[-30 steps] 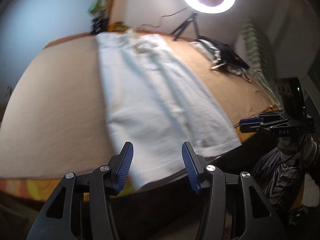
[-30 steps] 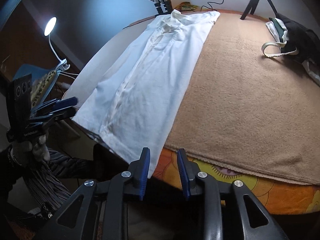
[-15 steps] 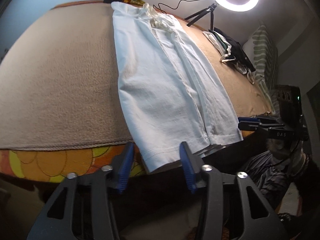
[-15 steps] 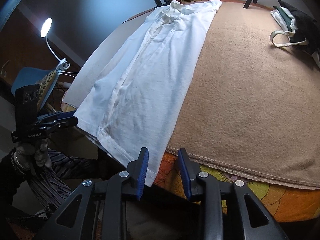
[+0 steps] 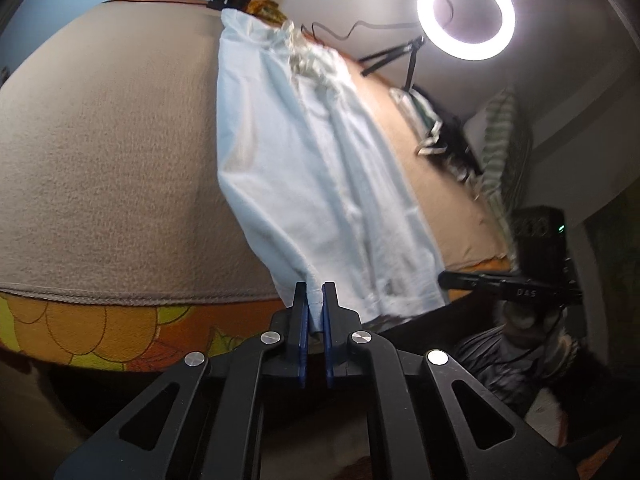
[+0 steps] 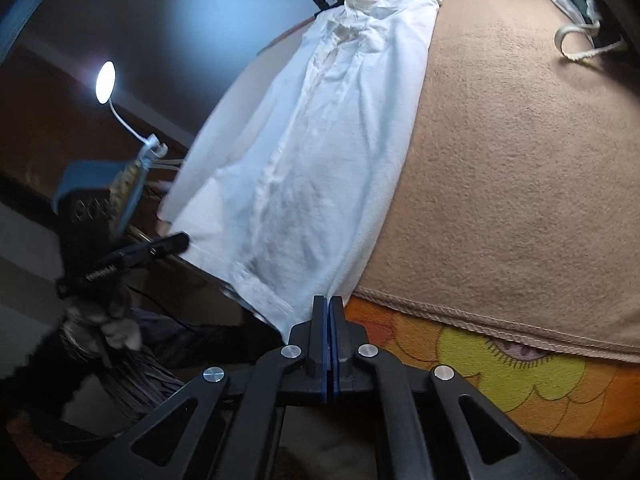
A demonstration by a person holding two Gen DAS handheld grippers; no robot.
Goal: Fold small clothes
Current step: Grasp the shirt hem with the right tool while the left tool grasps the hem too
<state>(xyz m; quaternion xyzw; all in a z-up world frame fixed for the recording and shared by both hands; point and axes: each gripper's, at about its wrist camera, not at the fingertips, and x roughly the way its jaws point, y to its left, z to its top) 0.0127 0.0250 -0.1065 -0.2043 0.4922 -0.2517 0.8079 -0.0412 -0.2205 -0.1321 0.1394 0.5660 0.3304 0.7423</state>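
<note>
A white shirt [image 5: 320, 168] lies lengthwise on the tan blanket, folded into a long strip with its collar at the far end. It also shows in the right wrist view [image 6: 320, 152]. My left gripper [image 5: 315, 292] is shut on the shirt's near hem at one bottom corner. My right gripper [image 6: 329, 308] is shut on the hem at the other bottom corner. Each gripper shows in the other's view: the right one [image 5: 460, 279] and the left one [image 6: 176, 240].
The tan blanket [image 6: 500, 160] covers a bed with an orange flowered sheet [image 6: 500, 376] at the near edge. A pile of dark and white clothes [image 5: 444, 132] lies at the far right. A ring light [image 5: 466, 12] stands behind; a desk lamp [image 6: 106, 82] stands left.
Both grippers moved forward to the shirt's near hem and closed on it. They were open half a second ago.
</note>
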